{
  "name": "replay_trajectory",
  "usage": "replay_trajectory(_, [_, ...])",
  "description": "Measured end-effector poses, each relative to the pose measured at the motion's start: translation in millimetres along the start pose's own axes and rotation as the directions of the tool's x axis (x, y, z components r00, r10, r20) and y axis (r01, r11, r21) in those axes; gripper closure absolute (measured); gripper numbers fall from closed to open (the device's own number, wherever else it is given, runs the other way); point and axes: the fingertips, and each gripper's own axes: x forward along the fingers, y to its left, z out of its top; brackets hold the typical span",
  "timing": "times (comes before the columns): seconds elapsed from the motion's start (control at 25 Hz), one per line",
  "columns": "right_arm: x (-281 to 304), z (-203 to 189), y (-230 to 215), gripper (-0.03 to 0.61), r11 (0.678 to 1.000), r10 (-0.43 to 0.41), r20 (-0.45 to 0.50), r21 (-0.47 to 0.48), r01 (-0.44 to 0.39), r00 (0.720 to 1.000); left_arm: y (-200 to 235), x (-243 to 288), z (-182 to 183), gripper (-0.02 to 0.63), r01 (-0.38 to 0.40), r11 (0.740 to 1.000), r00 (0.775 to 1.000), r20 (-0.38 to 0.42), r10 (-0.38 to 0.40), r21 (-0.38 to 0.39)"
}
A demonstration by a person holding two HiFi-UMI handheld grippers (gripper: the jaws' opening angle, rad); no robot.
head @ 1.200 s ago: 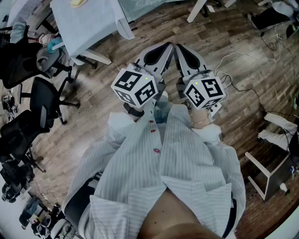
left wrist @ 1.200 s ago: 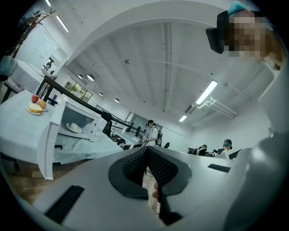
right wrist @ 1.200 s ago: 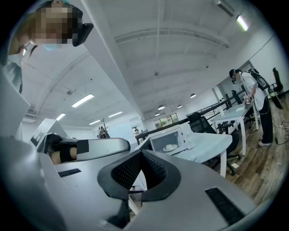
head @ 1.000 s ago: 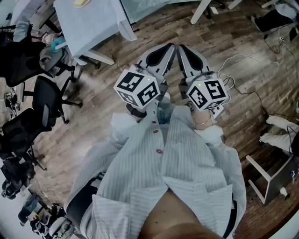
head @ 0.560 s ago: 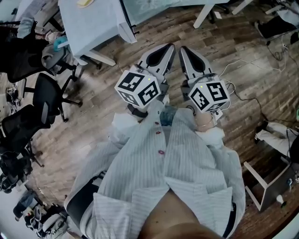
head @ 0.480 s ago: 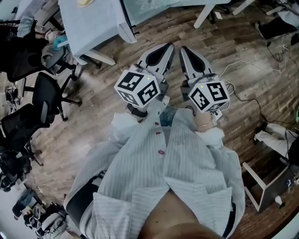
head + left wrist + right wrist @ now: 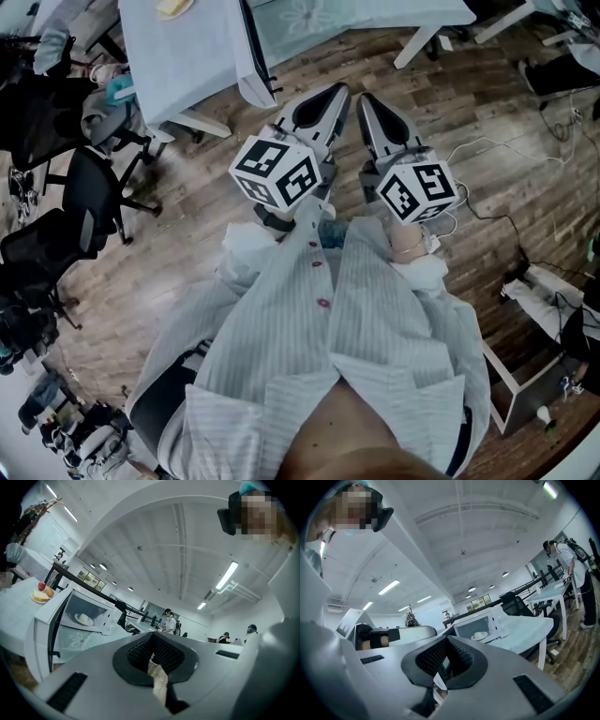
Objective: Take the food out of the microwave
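1. Holding the left tool (image 7: 339,92) and the right tool (image 7: 361,97) clenched shut on nothing, side by side before the chest, pointing level, well apart from the target.
2. Spotting the food (image 7: 84,618), pale and rounded on a dish, inside the white microwave (image 7: 70,616), apparently behind a closed door.
3. Risking a blunt knock on that door if arriving clenched, so needing to release first.
4. Risking a tipped dish or spilled food on the way out, with narrow jaws on a thin rim, or dragging the microwave across its cloth by tugging hard.
5. Risking a trip en route over loose cables (image 7: 478,143) on the wooden floor (image 7: 187,253) or against the office chairs (image 7: 89,202) alongside.
6. Noting the surface (image 7: 178,56): cloth-covered, white-legged, also bearing a plate of fruit (image 7: 41,596) near the microwave.
7. Noting an open office, strip lights overhead, people further back.
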Motion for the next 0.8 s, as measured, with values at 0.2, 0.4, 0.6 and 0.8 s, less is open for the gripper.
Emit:
replay_trajectory(0.2, [35, 14, -20, 0.546, 1.0, 0.011, 0.007, -0.001, -0.011, 1.0, 24, 31, 13, 0.606, -0.001, 1.0, 1.0, 0.002, 0.001, -0.001])
replay_trajectory(0.4, [66, 24, -43, 0.546, 1.0, 0.007, 0.008, -0.001, -0.007, 1.0, 47, 62, 26, 0.606, -0.002, 1.0, 1.0, 0.001, 0.002, 0.006])
replay_trajectory(0.6, [90, 35, -63, 0.546, 1.0, -0.011, 0.017, -0.007, 0.011, 1.0, 62, 87, 32, 0.606, 0.014, 1.0, 1.0, -0.006, -0.014, 0.003])
replay_trajectory(0.8, [107, 39, -74, 0.546, 1.0, -0.029, 0.025, 0.002, 0.029, 0.999, 70, 102, 31, 0.606, 0.037, 0.999, 0.999, -0.028, -0.037, 0.005])
